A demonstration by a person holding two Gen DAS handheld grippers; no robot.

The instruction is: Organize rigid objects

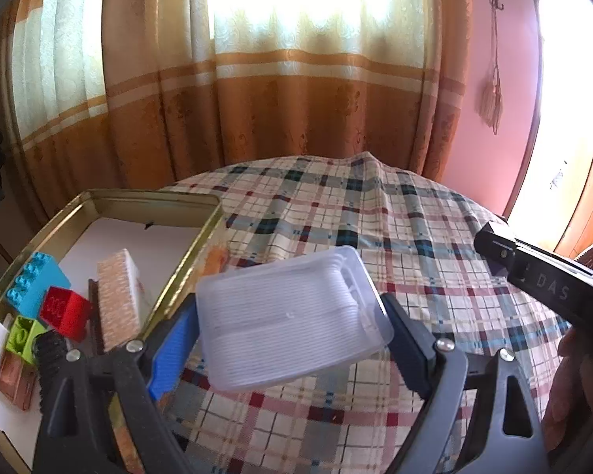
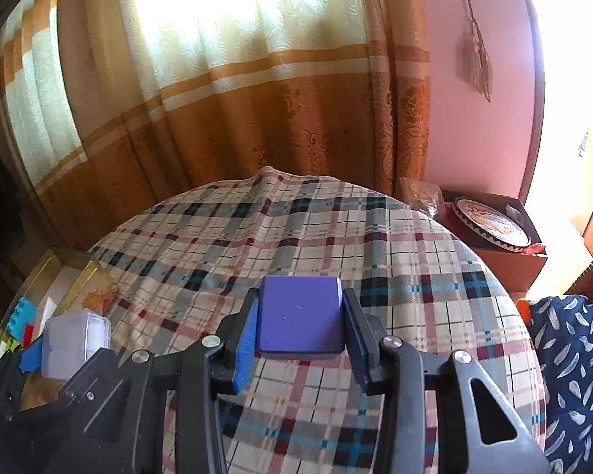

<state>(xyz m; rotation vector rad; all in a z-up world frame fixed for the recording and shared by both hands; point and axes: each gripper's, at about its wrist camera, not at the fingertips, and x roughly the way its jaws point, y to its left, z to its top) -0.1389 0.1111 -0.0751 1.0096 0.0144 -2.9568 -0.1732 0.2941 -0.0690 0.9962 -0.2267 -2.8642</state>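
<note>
Between the left gripper's [image 1: 292, 328] jaws sat the clear plastic box [image 1: 292, 316], clamped across its short sides by the blue pad and the black one, lifted off the checked tablecloth [image 1: 375, 213] and tipped up toward the camera; white ridged contents showed through its wall, too blurred to name. Its long axis ran from pad to pad, slanting slightly, far corner pointing off toward the curtain [image 1: 257, 110]. Over on the right, the right gripper's [image 2: 300, 320] jaws were closed on a purple block [image 2: 300, 316], squarish, flat face up, with no clear long axis that I could make out. Just outside the left jaws, on their blue-pad side, lay the gold tin tray [image 1: 154, 201], already holding a blue brick [image 1: 35, 280], a red brick [image 1: 65, 310], a green brick [image 1: 23, 335] and a scrub brush [image 1: 118, 296]. So, by my reckoning, well along: several pieces stowed, two in the air and not yet placed, and the cloth beyond looked bare.
</note>
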